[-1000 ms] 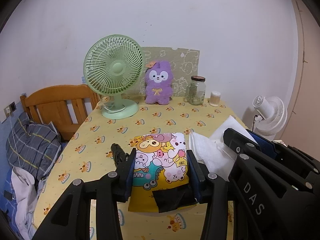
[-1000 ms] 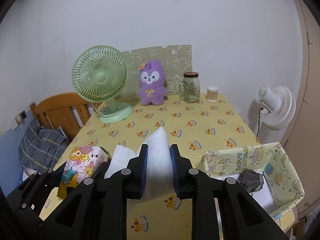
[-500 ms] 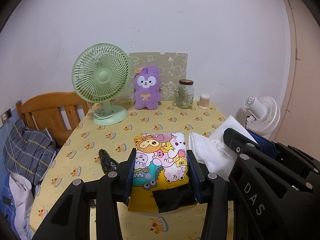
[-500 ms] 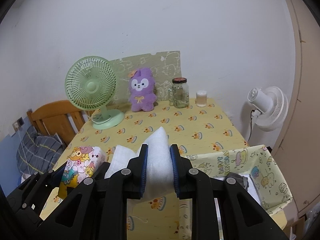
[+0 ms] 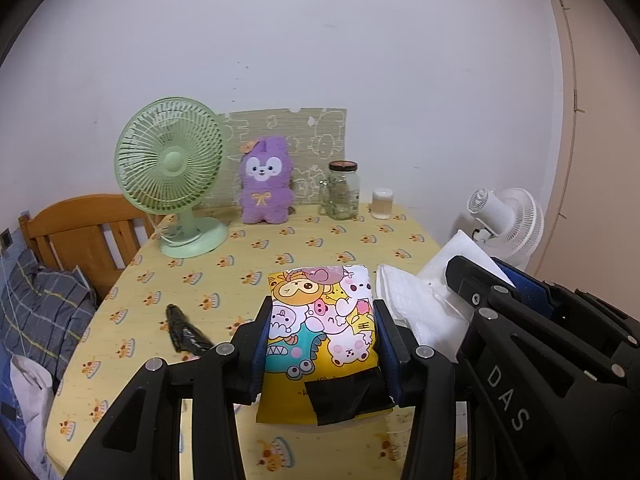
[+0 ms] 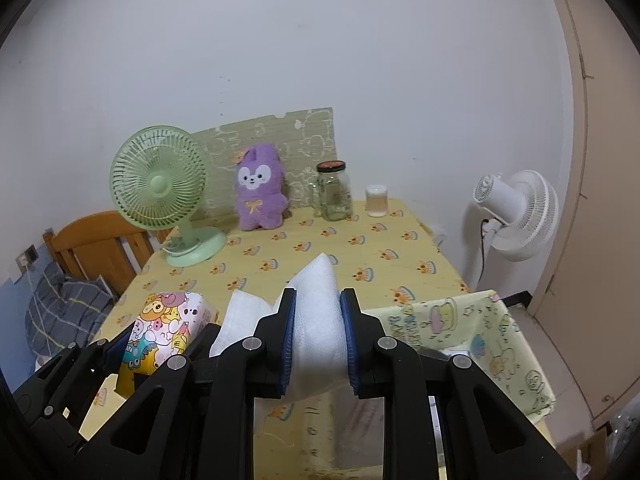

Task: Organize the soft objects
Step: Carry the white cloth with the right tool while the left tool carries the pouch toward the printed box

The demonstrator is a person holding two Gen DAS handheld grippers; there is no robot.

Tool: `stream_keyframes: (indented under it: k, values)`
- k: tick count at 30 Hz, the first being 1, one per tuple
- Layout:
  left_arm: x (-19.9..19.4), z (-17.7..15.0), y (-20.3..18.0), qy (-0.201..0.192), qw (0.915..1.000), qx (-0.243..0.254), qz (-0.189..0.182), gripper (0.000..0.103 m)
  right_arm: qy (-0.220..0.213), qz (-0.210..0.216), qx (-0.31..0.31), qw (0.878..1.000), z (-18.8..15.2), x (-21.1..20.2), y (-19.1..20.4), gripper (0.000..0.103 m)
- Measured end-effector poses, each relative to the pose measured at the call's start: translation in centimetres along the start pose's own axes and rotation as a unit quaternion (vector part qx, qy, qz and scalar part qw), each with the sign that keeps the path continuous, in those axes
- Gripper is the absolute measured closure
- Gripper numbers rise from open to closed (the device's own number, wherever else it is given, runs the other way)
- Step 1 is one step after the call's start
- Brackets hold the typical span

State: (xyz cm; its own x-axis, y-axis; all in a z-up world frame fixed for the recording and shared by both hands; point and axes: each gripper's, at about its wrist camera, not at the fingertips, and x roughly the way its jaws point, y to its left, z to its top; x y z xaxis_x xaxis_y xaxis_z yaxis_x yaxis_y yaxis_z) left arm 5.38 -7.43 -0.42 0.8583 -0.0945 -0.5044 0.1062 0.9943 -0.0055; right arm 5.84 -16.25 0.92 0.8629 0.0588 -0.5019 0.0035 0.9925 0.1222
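My left gripper (image 5: 322, 306) is shut on a soft pack printed with cartoon animals (image 5: 320, 328), held above the yellow tablecloth (image 5: 240, 280). My right gripper (image 6: 319, 296) is shut on a folded white padded cloth (image 6: 318, 320). In the right wrist view the cartoon pack (image 6: 164, 324) hangs at lower left, close beside the white cloth. A purple plush bunny (image 5: 266, 184) sits upright at the table's far edge. To the right of the table's near corner stands a pale green fabric bin (image 6: 460, 320).
A green desk fan (image 5: 172, 168), a glass jar (image 5: 343, 190) and a small white cup (image 5: 382, 203) line the far edge. A black item (image 5: 184, 328) lies on the cloth at left. A white floor fan (image 6: 516, 208) and a wooden headboard (image 5: 80, 228) flank the table.
Both grippers have drawn back from the far end of the table with their loads; fan and plush look smaller. The fabric bin has come closer under the right gripper.
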Motion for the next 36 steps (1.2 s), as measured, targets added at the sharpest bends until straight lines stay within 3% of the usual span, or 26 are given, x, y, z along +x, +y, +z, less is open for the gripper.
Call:
stream_keyframes:
  k: [20, 36]
  values:
    - [2.3, -0.6, -5.0, 0.019, 0.9988, 0.023, -0.038, 0.056, 0.001, -0.041, 0.014, 0.999, -0.7, 0.5, -5.4, 0.078]
    - [5.9, -1.6, -8.4, 0.065, 0.9935, 0.058, -0.073, 0.055, 0.034, -0.078, 0.035, 0.996, -2.2, 2.5, -9.2, 0.078]
